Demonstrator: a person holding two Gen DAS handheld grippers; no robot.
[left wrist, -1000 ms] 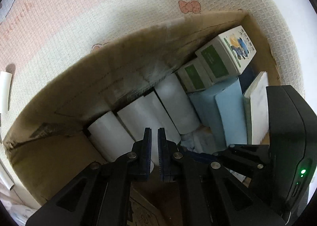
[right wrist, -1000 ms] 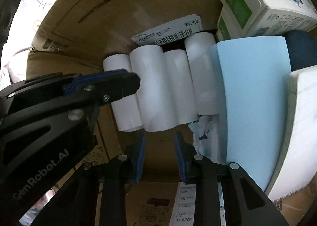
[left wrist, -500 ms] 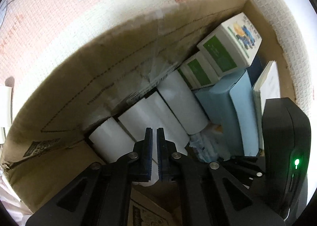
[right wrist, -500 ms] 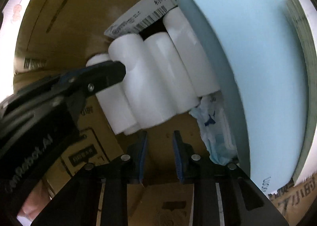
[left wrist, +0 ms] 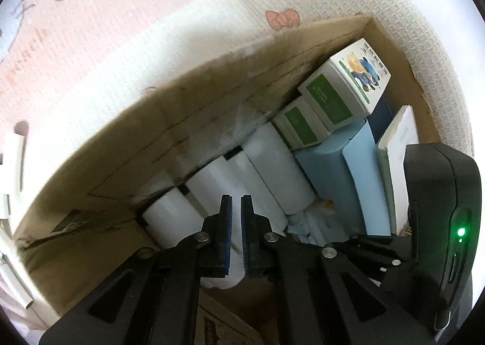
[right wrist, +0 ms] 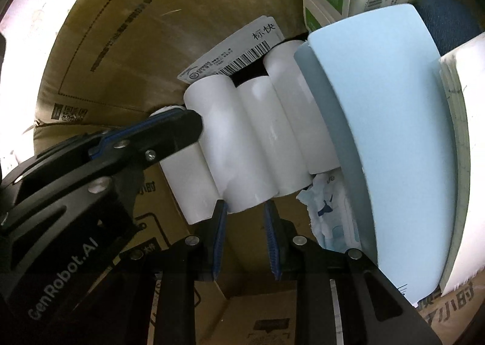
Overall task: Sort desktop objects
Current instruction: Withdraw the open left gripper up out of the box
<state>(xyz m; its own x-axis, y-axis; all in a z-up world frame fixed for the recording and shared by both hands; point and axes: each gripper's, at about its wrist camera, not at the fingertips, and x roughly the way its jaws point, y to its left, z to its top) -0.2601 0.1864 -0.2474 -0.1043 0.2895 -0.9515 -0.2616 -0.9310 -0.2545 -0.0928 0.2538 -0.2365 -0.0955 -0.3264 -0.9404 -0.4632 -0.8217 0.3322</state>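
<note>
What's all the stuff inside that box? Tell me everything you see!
Box: one, brown cardboard, holds everything else.
Rolls: four, white, side by side against the box wall.
Label: one, white with a barcode, behind the rolls.
Cartons: two, white and green, stacked in the far corner.
Foam: light blue, upright beside the rolls.
Book: one, white pages, upright beside the foam.
Dark blue thing: one, behind the foam; I cannot tell what it is.
Wrapper: one, crumpled, white and blue, on the box floor by the rolls.
Mat: pink and white with cartoons, under the box.
Left gripper: black, fingers shut, over the rolls.
Right gripper: black, fingers slightly apart, empty, at the rolls' ends.
</note>
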